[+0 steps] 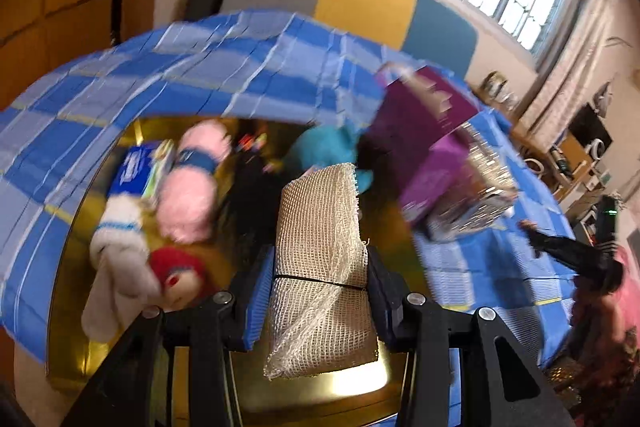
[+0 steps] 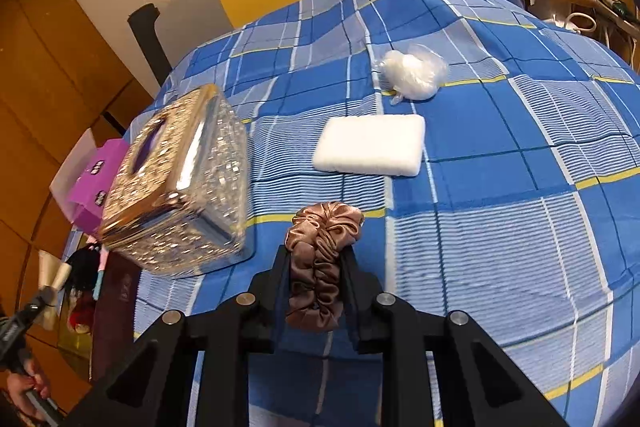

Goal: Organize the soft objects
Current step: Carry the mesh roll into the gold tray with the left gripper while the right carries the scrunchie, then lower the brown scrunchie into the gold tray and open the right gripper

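Left gripper (image 1: 320, 291), bottom centre of the left wrist view: jaws partly closed on a beige mesh-wrapped pad (image 1: 320, 267), which is bound by a thin black band and stands up between the blue-lined fingers (image 1: 256, 303). Lower left of the same view: a gold-coloured container (image 1: 348, 387) holding soft toys, namely a white plush (image 1: 116, 251), a red plush (image 1: 180, 275) and a pink plush with a blue band (image 1: 192, 179); a turquoise plush (image 1: 328, 147) lies further back at centre. Above and to the right, a blue checked cloth (image 1: 200, 67) arches across the frame; the view is blurred. Right of centre: a purple box (image 1: 424, 143) touching a sparkling silver tissue box (image 1: 480, 187).

Right wrist view, left edge: a person's hand (image 2: 24, 387) at the lower left corner. Left of centre: the sparkling silver tissue box (image 2: 180, 183) on the blue checked cloth (image 2: 520, 187), with the purple box (image 2: 96, 179) just beside it on its left. Bottom centre: right gripper (image 2: 318, 259), jaws fully closed on a brown satin scrunchie (image 2: 320, 267), squeezed between the black fingers (image 2: 276, 291). Above centre: a white rectangular sponge (image 2: 370, 145) lying flat on the cloth. Upper right of centre: a clear plastic bag of white material (image 2: 412, 75), near the sponge but apart from it.
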Available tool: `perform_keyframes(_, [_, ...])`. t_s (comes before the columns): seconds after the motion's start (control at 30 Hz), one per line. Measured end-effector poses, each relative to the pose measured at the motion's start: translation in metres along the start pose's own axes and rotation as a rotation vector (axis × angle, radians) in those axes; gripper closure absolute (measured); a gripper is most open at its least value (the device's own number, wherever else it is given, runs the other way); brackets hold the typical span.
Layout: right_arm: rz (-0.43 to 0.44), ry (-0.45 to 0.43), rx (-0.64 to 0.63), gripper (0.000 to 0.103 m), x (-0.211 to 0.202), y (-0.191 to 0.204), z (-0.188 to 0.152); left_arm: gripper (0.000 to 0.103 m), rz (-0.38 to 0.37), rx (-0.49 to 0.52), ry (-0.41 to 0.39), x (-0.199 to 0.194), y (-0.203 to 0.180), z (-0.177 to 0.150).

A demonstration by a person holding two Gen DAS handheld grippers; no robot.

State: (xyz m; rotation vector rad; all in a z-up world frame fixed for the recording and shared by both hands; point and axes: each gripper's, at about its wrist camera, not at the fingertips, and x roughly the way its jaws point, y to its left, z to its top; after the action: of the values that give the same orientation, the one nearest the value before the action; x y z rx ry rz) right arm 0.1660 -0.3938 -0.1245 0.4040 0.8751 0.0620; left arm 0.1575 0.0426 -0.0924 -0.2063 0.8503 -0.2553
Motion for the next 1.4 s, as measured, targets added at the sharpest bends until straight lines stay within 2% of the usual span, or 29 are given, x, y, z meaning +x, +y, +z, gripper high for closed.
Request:
perform_keyframes(0.3, [0.108, -0.019, 0.005, 0.080, -0.026, 0.045, -0.023, 0.059, 0.029, 0.000, 0.089, 0.030, 0.016, -0.017])
perform_keyframes(0.37, [0.137, -0.025, 0.000, 0.081, -0.031, 0.059, -0.026, 0.055, 0.036, 0.014, 0.087, 0.030, 0.013, -0.019])
perform_keyframes(0.43, [0.170, -0.032, -0.006, 0.081, -0.037, 0.072, -0.028, 0.035, 0.055, 0.035, 0.067, 0.026, 0.010, -0.020])
perform_keyframes(0.5, [0.192, -0.039, -0.023, 0.080, -0.041, 0.086, -0.030, 0.023, 0.050, 0.042, 0.025, 0.015, 0.008, -0.023])
perform_keyframes(0.67, [0.239, -0.049, -0.079, 0.081, -0.047, 0.123, -0.034, 0.018, 0.025, 0.025, -0.068, -0.011, 0.013, -0.023])
perform_keyframes(0.8, [0.290, -0.040, -0.110, 0.081, -0.047, 0.157, -0.036, 0.009, 0.032, -0.031, -0.169, -0.038, 0.026, -0.026])
perform_keyframes(0.93, [0.320, -0.022, -0.141, 0.081, -0.043, 0.189, -0.038, 0.005, 0.108, -0.083, -0.232, -0.056, 0.040, -0.026])
perform_keyframes(1.23, [0.327, 0.010, -0.217, 0.080, -0.023, 0.262, -0.049, 0.005, 0.180, -0.200, -0.211, -0.059, 0.071, -0.019])
perform_keyframes(1.4, [0.271, 0.045, -0.276, 0.080, 0.000, 0.292, -0.066, 0.005, 0.198, -0.235, -0.219, -0.064, 0.082, -0.018])
